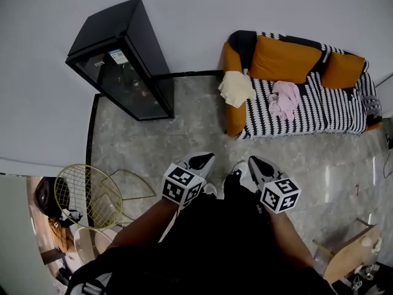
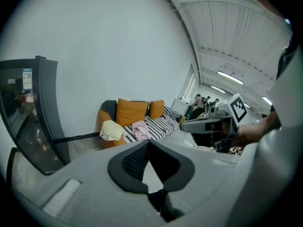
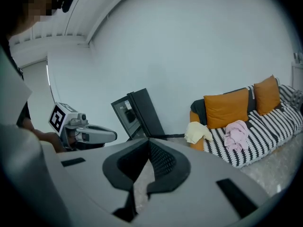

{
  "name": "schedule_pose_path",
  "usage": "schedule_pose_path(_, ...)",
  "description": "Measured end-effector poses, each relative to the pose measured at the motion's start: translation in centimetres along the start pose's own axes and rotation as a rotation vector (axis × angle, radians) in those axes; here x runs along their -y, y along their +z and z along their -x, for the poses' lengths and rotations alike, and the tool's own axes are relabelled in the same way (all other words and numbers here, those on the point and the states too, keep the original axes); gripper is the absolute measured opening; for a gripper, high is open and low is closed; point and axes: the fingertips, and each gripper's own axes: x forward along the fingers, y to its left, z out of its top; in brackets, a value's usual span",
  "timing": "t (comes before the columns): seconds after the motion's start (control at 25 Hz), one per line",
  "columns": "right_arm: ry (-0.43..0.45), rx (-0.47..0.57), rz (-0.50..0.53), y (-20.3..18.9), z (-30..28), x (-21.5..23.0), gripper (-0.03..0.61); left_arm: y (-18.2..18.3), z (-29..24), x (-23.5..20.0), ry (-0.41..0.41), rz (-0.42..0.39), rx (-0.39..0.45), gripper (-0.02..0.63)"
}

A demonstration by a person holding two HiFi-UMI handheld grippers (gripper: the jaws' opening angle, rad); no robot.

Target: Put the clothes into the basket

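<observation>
Both my tongs are clenched with nothing in them, the left tongs (image 1: 204,160) and right tongs (image 1: 253,163) side by side above the floor, pointing toward the sofa (image 1: 331,110). A cream garment (image 1: 236,88) drapes over its armrest and a pink garment (image 1: 284,99) lies on the seat; the wire basket (image 1: 86,195) stands well apart, on my left

Sofa (image 1: 331,109): black-and-white striped, orange-armed, was set against the wall (image 1: 184,5).
Cushions (image 1: 285,59): two orange ones were propped along the sofa's back.
Cabinet (image 1: 123,60): black, glass-fronted, was stood left of the sofa.
Floor (image 1: 184,140): grey, marbled.
</observation>
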Motion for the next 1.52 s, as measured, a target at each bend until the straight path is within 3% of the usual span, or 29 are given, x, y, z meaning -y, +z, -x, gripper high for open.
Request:
schedule_pose_path(0.28,0.011,0.008,-0.021,2.5,-2.7,3.7,0.015,3.0,-3.3,-1.5,0.003,-0.003,-0.001,0.000)
schedule_pose_path(0.48,0.023,0.043,-0.025,6.3,-4.7,7.9,0.015,6.8,-7.1,-3.1,0.012,-0.034,-0.018,0.000)
schedule_pose_path(0.68,0.022,0.084,-0.076,9.2,-6.4,13.0,0.015,11.3,-11.3,-4.2,-0.007,0.005,-0.018,0.000)
schedule_pose_path(0.84,0.045,0.079,-0.096,10.6,-7.4,15.6,0.015,13.6,-14.0,-5.1,0.014,-0.015,-0.035,0.000)
schedule_pose_path(1.2,0.108,0.007,-0.077,10.8,-10.4,18.6,0.015,14.9,-17.3,-8.0,0.097,-0.003,-0.048,0.000)
schedule_pose_path(1.52,0.083,-0.038,-0.136,10.3,-13.3,20.1,0.015,13.9,-18.4,-11.8,0.108,0.027,-0.099,0.000)
